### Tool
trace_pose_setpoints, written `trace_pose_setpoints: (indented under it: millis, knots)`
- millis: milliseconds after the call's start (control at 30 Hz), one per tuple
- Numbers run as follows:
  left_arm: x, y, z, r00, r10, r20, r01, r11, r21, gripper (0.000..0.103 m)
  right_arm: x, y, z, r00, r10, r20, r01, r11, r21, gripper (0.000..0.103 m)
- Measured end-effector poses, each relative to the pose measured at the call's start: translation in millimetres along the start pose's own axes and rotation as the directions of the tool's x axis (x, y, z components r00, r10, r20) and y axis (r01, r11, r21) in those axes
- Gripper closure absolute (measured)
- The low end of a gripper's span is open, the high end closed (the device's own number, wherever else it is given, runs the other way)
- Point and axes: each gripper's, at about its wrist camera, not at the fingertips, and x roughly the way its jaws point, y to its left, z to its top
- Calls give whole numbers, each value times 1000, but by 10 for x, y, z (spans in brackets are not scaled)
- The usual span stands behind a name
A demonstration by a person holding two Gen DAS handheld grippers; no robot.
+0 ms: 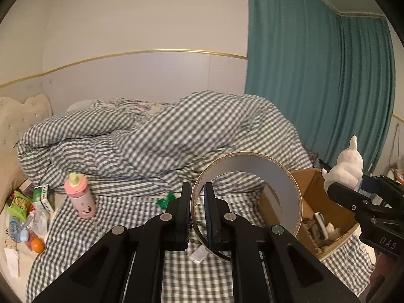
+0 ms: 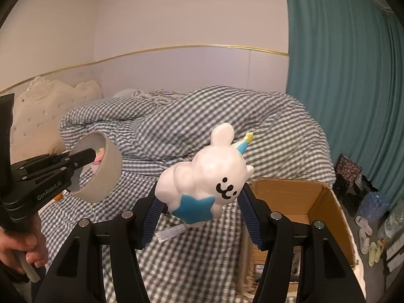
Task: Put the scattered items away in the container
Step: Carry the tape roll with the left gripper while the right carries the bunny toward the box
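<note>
A: Left gripper (image 1: 197, 210) pinches the tape roll (image 1: 246, 202) by its wall. Right gripper (image 2: 202, 208) clamps the rabbit figurine (image 2: 204, 176). Both are beside the cardboard box (image 2: 325, 202).

B: Risks: the roll pivoting loose; the glossy figurine slipping, probably, since pad contact is half hidden.

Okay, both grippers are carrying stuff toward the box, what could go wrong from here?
1. The left gripper pinches only the thin wall of the tape roll, so the roll may swing or slip out before it reaches the cardboard box.
2. The white bunny figure is smooth and rounded and sits tilted in the right gripper; it could squirt free.
3. The two grippers are close together near the box, so they might bump on release.
</note>
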Motion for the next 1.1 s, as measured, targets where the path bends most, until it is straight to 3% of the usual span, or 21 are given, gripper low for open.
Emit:
trace_pose_setpoints:
  millis: [867, 1100]
  knots:
    - [300, -1455, 72, 984, -175, -32, 177, 980, 92, 93, -559, -1267, -160, 984, -176, 4, 175, 980, 94, 44]
    - [387, -1772, 41, 977, -205, -53, 210, 971, 111, 93, -590, -1452, -217, 980, -198, -3, 197, 975, 102, 44]
